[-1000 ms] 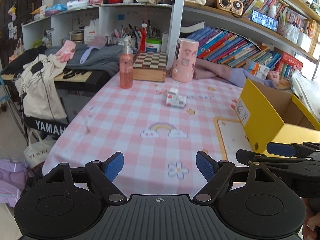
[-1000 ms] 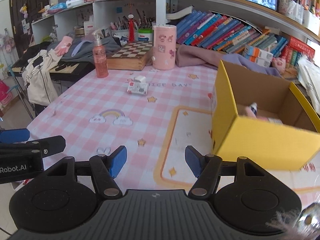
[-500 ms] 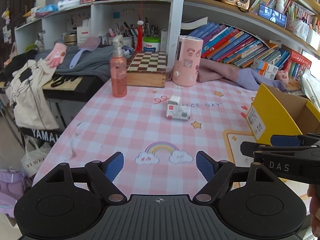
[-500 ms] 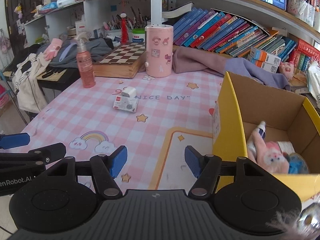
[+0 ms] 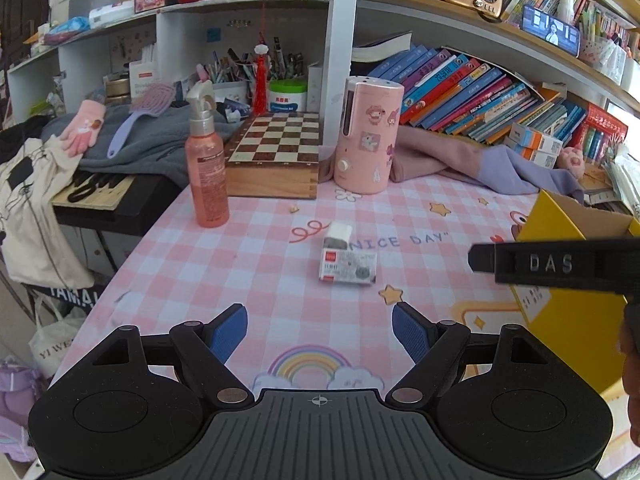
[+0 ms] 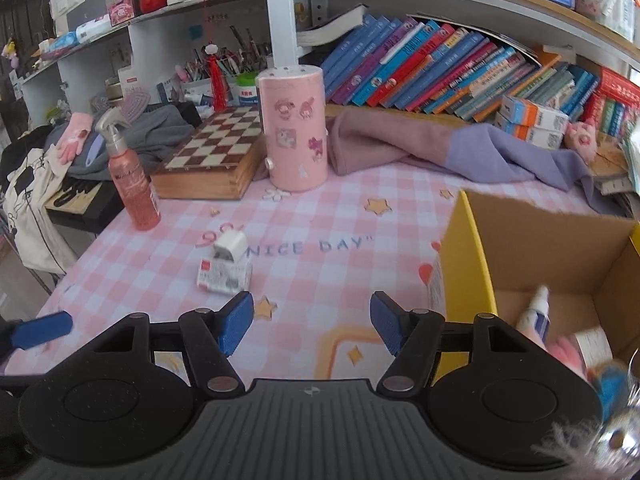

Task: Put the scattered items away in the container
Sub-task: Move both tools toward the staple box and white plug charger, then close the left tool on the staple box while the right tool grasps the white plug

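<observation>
A small white box with red marks [image 5: 347,267] lies on the pink checked tablecloth, with a white charger plug [image 5: 337,235] touching its far side. Both also show in the right wrist view, the box [image 6: 224,276] and the plug [image 6: 229,245]. My left gripper [image 5: 320,330] is open and empty, a short way in front of the box. My right gripper [image 6: 312,325] is open and empty, with the box just left of its left finger. The yellow cardboard box [image 6: 468,264] stands at the right and holds a small bottle [image 6: 534,314] and soft toys.
A pink spray bottle [image 5: 206,168], a wooden chess box [image 5: 276,156] and a pink cylinder [image 5: 368,136] stand at the table's back. A purple cloth [image 6: 460,152] lies before the bookshelf. The table's left edge drops to a keyboard stand [image 5: 100,200].
Both grippers have moved forward over the table toward the small white box, which now looks nearer and larger. The yellow box's inside has come into the right wrist view. Both stay open.
</observation>
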### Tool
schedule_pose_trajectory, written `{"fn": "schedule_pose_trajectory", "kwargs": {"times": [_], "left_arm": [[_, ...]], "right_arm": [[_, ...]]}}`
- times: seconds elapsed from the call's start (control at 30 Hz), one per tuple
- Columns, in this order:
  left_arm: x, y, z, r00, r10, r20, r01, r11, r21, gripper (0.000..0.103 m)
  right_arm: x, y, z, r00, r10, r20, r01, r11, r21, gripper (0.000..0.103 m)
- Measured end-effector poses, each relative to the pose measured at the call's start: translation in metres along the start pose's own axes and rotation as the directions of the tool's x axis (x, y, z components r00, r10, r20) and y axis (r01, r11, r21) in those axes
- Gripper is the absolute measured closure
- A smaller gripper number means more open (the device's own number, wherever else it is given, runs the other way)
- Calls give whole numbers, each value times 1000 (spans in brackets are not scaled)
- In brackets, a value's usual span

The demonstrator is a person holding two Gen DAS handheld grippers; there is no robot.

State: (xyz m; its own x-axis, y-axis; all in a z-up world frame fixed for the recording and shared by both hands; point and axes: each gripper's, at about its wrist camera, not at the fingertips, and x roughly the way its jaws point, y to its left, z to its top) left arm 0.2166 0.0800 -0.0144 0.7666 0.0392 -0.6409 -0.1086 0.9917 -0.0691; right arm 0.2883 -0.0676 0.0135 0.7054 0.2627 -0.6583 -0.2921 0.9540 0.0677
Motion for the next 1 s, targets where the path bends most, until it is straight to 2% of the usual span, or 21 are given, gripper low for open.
{"fn": "schedule_pose_trajectory", "kwargs": {"times": [0.17,0.47,0.73,0.87,0.93,1.0], "left_arm": [[32,-5,10,1000,-16,-4,16,1000,25,22],[95,-23,18,999,13,-52,-9,997,75,22],[127,-26,20,998,-17,-59,21,998,63,22],[137,-29,19,998,-3,-66,8,998,68,24],[139,-30,18,998,3,-59,2,997,74,31],[139,-30,18,999,7,-41,-3,996,88,50]], "right_arm": [[14,-1,20,1000,-2,7,2,1000,13,40],[45,-1,38,1000,3,-24,-3,1000,23,40],[65,-9,47,999,-16,-34,17,999,37,40],[77,-9,50,998,-16,-53,17,999,28,39],[82,-7,51,998,-9,-56,10,1000,22,39],[87,-4,53,998,0,-61,1,1000,13,39]]}}
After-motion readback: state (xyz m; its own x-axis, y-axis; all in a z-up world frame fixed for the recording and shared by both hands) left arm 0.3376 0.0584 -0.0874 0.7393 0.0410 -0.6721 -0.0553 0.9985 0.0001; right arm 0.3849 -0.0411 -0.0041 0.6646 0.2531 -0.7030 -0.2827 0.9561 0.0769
